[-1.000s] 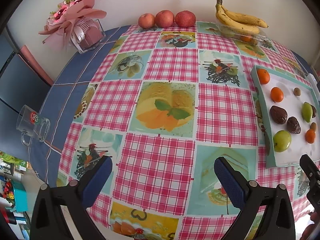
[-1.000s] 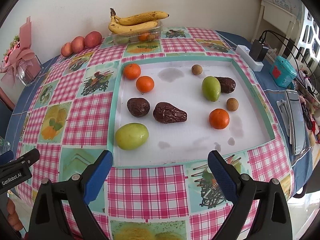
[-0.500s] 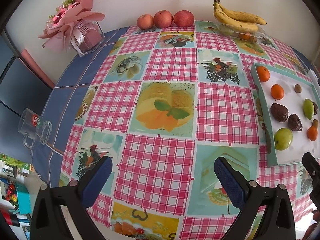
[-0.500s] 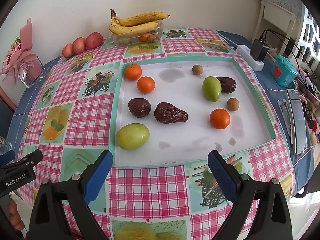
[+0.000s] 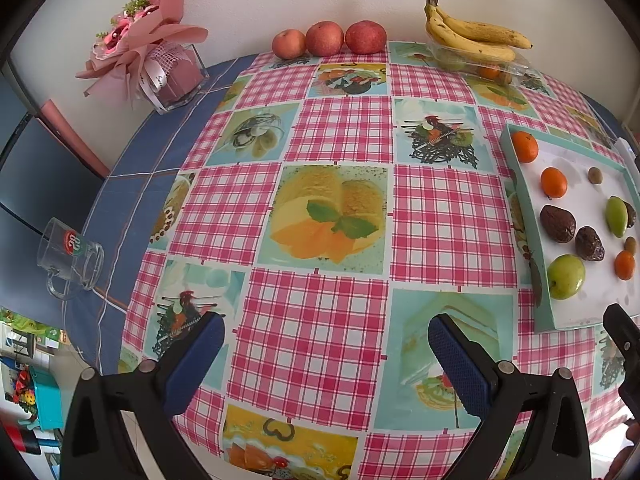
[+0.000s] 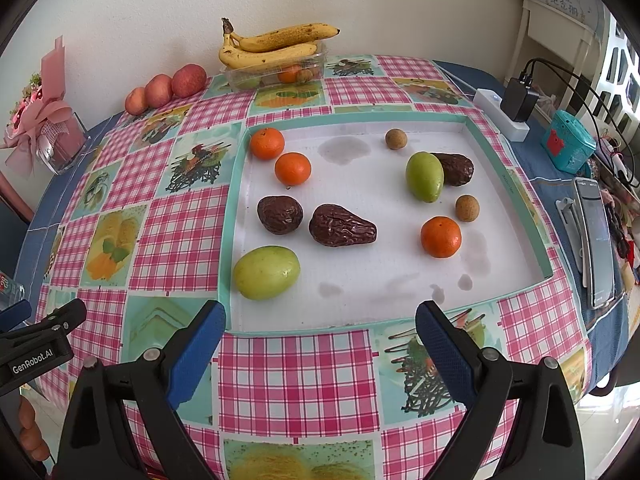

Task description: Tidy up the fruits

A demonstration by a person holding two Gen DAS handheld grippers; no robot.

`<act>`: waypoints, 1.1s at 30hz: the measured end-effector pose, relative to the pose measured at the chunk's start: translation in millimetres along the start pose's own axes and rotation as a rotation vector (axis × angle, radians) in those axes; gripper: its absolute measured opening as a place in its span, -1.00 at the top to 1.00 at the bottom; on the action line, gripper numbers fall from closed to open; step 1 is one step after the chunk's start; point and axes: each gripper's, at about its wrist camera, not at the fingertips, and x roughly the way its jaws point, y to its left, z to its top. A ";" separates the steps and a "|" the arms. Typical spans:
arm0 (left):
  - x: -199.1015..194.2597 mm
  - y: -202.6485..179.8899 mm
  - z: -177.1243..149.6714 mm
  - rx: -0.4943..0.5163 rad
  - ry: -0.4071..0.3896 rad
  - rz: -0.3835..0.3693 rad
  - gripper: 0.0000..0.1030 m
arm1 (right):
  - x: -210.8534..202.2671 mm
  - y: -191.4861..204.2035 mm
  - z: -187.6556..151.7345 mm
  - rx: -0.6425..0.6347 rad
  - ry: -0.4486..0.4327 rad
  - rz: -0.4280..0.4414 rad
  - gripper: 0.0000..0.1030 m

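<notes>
My round desk [image 5: 132,184], under a blue cloth and a pink checked oilcloth [image 5: 344,132], stands against a plain cream wall [image 6: 140,20], with a white wooden shelf [image 6: 560,28] at right.

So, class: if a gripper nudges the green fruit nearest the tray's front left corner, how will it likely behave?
The green fruit is smooth and egg-shaped, so it would probably roll or wobble off line. Its glossy skin may slip between pads. The tray rim beside it should stop leftward travel.
</notes>
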 end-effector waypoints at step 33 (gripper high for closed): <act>-2.8 -2.6 1.0 0.007 -0.004 -0.009 -1.00 | -0.3 1.7 0.7 0.003 0.001 -0.002 -0.87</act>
